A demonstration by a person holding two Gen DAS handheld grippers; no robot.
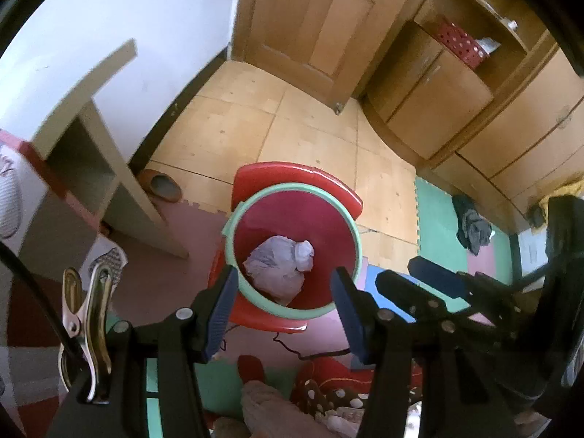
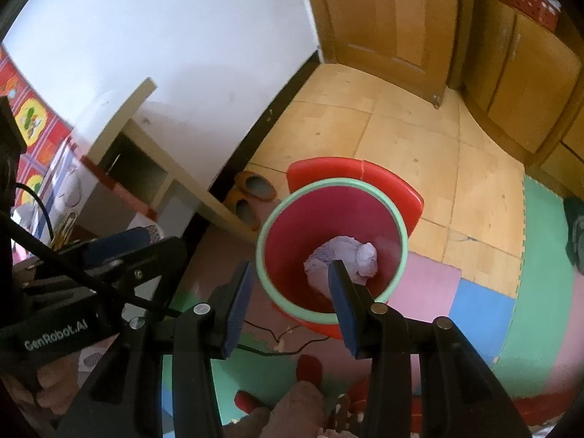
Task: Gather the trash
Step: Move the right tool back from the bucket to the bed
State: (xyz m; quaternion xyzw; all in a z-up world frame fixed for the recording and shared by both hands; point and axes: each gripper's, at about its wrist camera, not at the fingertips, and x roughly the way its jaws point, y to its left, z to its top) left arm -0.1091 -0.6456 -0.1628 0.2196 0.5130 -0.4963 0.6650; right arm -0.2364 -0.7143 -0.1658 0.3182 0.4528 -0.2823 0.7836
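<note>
While both claws hang above the bin, neither carries anything: the left gripper (image 1: pixel 281 284) has its blue pads apart with only air between them, and the right gripper (image 2: pixel 290 281) stands likewise parted and empty at the lower middle of its own view. Just beyond the fingertips, at the centre of each frame, sits the red bin (image 1: pixel 292 241) with its pale green rim, resting on a red stool (image 1: pixel 297 179). Inside it, toward the bottom, lies the crumpled pale bag of trash (image 1: pixel 281 266), its knotted end turned to the right.

Judging from this, the bag is already deposited and the sensible step is to look for more litter. Lifting both claws straight clear of the rim would avoid nudging the bin, which looks easy to tip off the stool. A thin black cable (image 1: pixel 292 346) trails across the foam mats (image 1: pixel 438 219) below the stool, so sweeping low there risks a snag.

Further out, slippers (image 2: pixel 252 189) lie by the skirting at middle left, and a dark cloth (image 1: pixel 471 226) sits on the green mat at right; whether it is trash I cannot tell.

Readable writing: "GenRobot.AI" on the left gripper's body at the lower left of the right wrist view.
</note>
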